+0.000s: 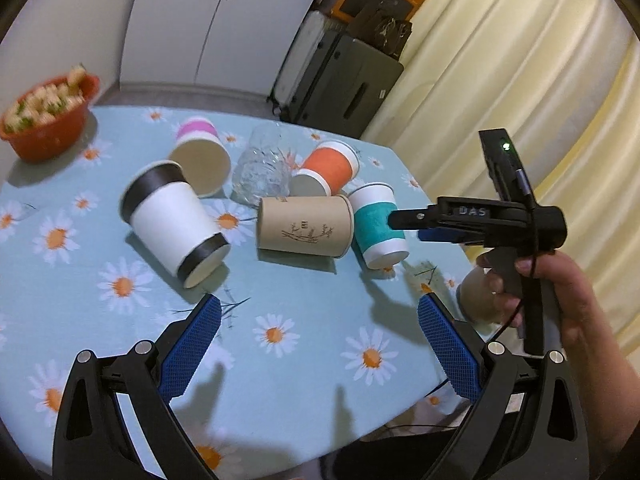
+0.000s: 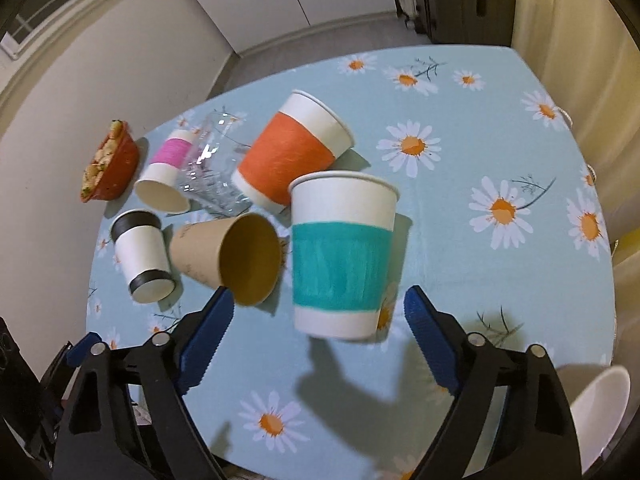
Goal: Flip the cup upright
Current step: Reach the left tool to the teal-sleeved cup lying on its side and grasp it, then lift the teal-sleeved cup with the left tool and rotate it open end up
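Observation:
Several paper cups lie tipped on the daisy tablecloth (image 1: 304, 320). The teal-banded cup (image 1: 378, 226) (image 2: 340, 256) is nearest my right gripper (image 2: 316, 316), whose blue pads are wide open just short of it. Beside it lie a plain brown cup (image 1: 306, 226) (image 2: 236, 256), an orange-banded cup (image 1: 330, 170) (image 2: 292, 156), a pink-banded cup (image 1: 200, 152) (image 2: 166, 168) and a black-banded white cup (image 1: 172, 224) (image 2: 142, 256). A clear glass (image 1: 262, 170) (image 2: 212, 172) lies among them. My left gripper (image 1: 320, 320) is open and empty, nearer the table's front. The right gripper also shows in the left wrist view (image 1: 404, 226).
A red bowl of food (image 1: 48, 120) (image 2: 110, 164) stands at the table's far left. Suitcases and boxes (image 1: 344, 80) stand behind the table, with curtains (image 1: 520, 80) at the right. A white chair (image 2: 600, 408) stands by the near table edge.

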{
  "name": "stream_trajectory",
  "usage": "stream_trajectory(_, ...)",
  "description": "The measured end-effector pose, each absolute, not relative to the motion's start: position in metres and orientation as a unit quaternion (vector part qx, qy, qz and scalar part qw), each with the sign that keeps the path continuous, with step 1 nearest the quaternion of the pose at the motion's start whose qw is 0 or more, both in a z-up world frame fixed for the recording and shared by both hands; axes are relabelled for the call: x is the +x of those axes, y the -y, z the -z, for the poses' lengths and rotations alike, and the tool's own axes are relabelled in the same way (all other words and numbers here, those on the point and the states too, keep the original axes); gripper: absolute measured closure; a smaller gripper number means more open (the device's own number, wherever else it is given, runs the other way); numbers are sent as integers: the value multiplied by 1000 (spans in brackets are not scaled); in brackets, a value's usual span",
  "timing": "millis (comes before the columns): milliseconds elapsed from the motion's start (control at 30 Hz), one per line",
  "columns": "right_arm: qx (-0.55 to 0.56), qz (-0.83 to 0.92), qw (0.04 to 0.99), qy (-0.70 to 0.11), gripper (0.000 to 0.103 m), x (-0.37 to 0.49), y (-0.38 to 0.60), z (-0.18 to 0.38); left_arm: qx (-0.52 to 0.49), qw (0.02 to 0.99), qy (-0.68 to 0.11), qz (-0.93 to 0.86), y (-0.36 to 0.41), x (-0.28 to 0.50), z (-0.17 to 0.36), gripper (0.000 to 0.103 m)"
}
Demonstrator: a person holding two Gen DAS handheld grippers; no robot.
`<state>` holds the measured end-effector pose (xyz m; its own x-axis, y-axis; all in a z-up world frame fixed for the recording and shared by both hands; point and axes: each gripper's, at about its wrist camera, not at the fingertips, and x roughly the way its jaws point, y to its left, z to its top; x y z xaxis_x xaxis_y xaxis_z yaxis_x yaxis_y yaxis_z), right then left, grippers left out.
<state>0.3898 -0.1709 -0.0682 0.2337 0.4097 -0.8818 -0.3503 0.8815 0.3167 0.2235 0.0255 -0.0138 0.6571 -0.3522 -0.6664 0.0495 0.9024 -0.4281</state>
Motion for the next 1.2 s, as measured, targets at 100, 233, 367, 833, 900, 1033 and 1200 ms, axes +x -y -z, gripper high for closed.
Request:
stream_trajectory(100, 23, -240, 778, -580, 20, 401, 167, 73, -205, 878, -412, 135, -21, 237, 19, 7)
stream_trajectory(233, 18, -234, 769, -595, 21, 412, 165, 81, -211, 865, -426, 161, -10, 251, 25, 7)
stream_trajectory(367, 18, -234, 762, -604, 27, 419, 163, 85, -225, 855, -433, 177, -5, 257, 26, 7)
stream_trajectory(833, 18, -242, 753, -612, 42, 417, 167, 84, -259, 838, -437, 198, -4, 259, 28, 7)
stream_trajectory(900, 24, -245, 752, -611, 42, 410, 170, 78, -258, 840, -435, 198, -5, 255, 26, 7)
stream_trajectory(1033, 32, -254, 749, -611, 42, 391, 173, 68, -266, 838, -430, 204, -6, 244, 22, 7)
stream_trajectory(1200, 43, -274, 742, -610, 42, 357, 173, 56, -275, 839, -420, 208, -13, 225, 15, 7)
